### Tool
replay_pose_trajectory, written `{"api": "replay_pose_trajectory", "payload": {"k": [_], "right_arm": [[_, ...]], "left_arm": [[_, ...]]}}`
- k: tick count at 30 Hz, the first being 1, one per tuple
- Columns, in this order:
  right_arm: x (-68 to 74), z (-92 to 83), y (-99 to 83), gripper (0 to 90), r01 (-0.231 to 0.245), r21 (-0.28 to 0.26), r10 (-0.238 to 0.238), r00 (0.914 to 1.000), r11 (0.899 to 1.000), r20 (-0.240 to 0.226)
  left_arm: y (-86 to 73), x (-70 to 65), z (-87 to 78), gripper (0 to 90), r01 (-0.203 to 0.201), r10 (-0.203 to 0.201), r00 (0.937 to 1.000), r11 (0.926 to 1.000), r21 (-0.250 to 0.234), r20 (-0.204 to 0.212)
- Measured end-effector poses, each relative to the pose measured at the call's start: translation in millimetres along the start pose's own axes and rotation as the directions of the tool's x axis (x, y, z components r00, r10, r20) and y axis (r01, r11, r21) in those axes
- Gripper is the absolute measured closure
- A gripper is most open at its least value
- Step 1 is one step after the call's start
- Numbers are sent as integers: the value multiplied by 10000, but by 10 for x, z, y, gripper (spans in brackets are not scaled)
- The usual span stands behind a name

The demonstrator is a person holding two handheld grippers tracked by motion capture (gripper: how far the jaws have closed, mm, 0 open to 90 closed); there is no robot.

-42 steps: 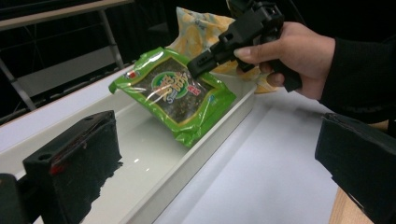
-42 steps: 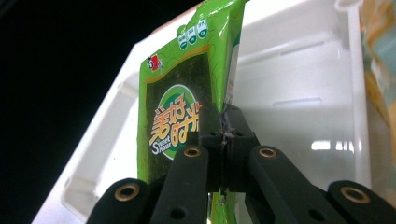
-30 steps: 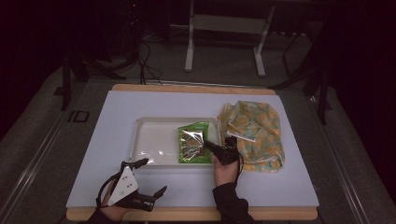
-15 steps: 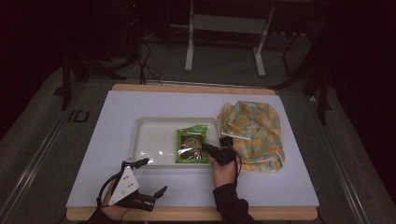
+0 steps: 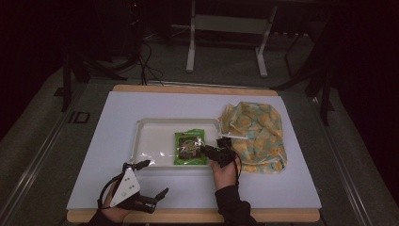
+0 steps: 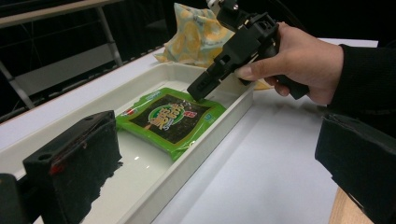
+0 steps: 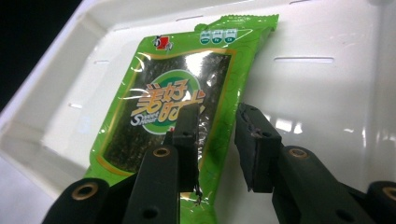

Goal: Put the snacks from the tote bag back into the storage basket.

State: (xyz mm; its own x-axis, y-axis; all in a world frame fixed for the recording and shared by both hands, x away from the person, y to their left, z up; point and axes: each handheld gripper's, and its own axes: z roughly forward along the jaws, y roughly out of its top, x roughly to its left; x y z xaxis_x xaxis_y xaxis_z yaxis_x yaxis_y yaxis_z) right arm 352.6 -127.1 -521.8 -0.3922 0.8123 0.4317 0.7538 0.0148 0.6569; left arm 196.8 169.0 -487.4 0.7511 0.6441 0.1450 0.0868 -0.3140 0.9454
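Right gripper point(image 7: 215, 140): black jaws parted over the packet's edge, gripping nothing.
Packet: green glossy foil snack packet point(image 5: 190, 147) lying flat in the white plastic tray point(image 5: 150, 141).
Left gripper point(image 5: 148, 178): jaws spread, empty, near table's front edge.
Bag: yellow patterned plastic bag point(image 5: 255, 132) beside the tray.
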Motion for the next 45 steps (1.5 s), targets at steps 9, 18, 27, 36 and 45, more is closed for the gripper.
{"api": "replay_pose_trajectory", "payload": {"k": [9, 18, 27, 36, 45], "right_arm": [[68, -30, 62, 597, 743, 275, -742, 9972, 9969, -21], [135, -130, 188, 538, 1488, 244, -1483, 9887, 9886, -217], [156, -292, 372, 360, 1905, -197, -1910, 9813, 9815, -235], [144, -468, 519, 213, 2257, -494, -2291, 9701, 9729, -796], [69, -599, 604, 182, 2708, -542, -2739, 9598, 9611, -617]], "left_arm": [[2, -2, 4, 4, 14, -14, 10000, 10000, 17, 9], [2, -2, 6, 4, 11, -11, 10000, 10000, 27, 2], [2, 0, 7, 4, 12, -12, 10000, 10000, 64, -2], [1, 0, 7, 4, 23, -23, 10000, 10000, 52, 14], [0, 5, 9, 4, 47, -47, 10000, 10000, 78, 24]]}}
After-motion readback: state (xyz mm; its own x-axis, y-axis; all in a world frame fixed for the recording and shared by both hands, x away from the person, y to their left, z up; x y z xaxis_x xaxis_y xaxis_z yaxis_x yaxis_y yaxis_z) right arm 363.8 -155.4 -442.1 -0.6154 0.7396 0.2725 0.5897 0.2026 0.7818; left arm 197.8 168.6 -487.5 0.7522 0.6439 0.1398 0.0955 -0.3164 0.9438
